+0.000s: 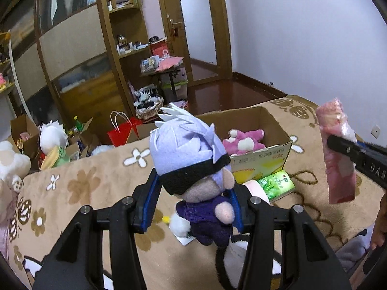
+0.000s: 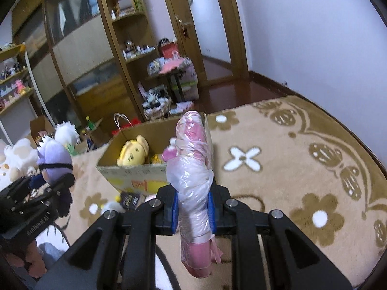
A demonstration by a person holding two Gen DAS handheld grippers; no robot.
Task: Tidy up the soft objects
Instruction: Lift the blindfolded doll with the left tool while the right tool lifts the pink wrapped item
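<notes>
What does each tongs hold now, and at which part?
Left tongs hold the blindfolded plush doll at its body. Right tongs hold the plastic-wrapped pink item around its middle.

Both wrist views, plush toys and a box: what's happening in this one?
A person is sorting soft things on a flowered blanket. The left hand-held gripper holds a doll with pale spiky hair and a black blindfold. The right hand-held gripper is clamped on a plastic-wrapped pink item. Both are held up near the cardboard box, which already contains a pink plush and a yellow plush.

red paper bag (image 1: 123,130) on floor | green tissue pack (image 1: 277,184) on blanket | wooden door (image 1: 191,26) ajar
</notes>
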